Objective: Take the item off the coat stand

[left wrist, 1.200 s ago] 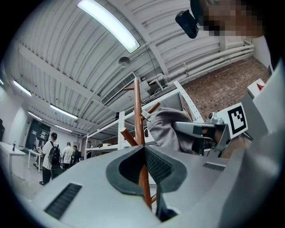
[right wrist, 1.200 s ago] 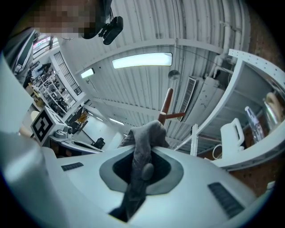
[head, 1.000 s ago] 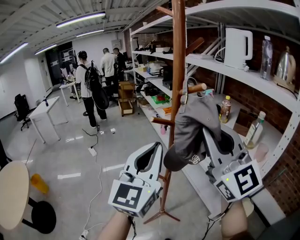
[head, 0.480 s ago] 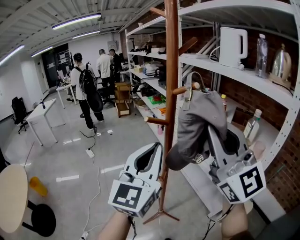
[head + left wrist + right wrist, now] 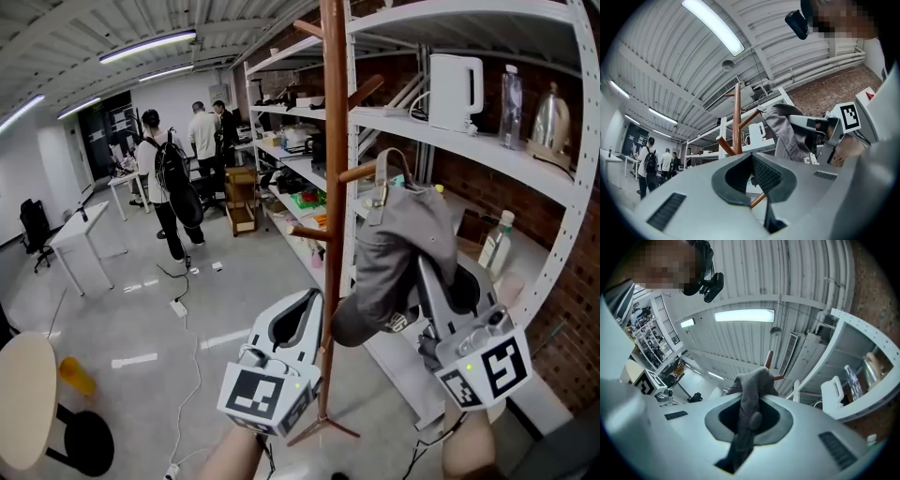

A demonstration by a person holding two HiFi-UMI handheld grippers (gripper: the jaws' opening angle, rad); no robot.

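Note:
A grey cap (image 5: 398, 244) hangs by its back strap from a peg of the brown wooden coat stand (image 5: 333, 141), with the strap at the peg's tip. My right gripper (image 5: 435, 281) is shut on the cap's lower right side. In the right gripper view the grey cloth (image 5: 752, 390) is pinched between the jaws, and the stand's top (image 5: 769, 357) shows behind it. My left gripper (image 5: 305, 311) hovers left of the pole, shut and holding nothing. The left gripper view shows its closed jaws (image 5: 757, 176), the stand (image 5: 737, 117) and the cap (image 5: 787, 129) beyond.
A white metal shelf unit (image 5: 450, 131) stands right behind the stand, bearing a white kettle (image 5: 455, 89) and bottles. People (image 5: 169, 178) stand far off by white tables. A round table (image 5: 23, 394) is at lower left. A cable (image 5: 192, 375) trails across the floor.
The right gripper has drawn the cap outward along the peg, so the strap now sits at the peg's tip. The left gripper has barely moved.

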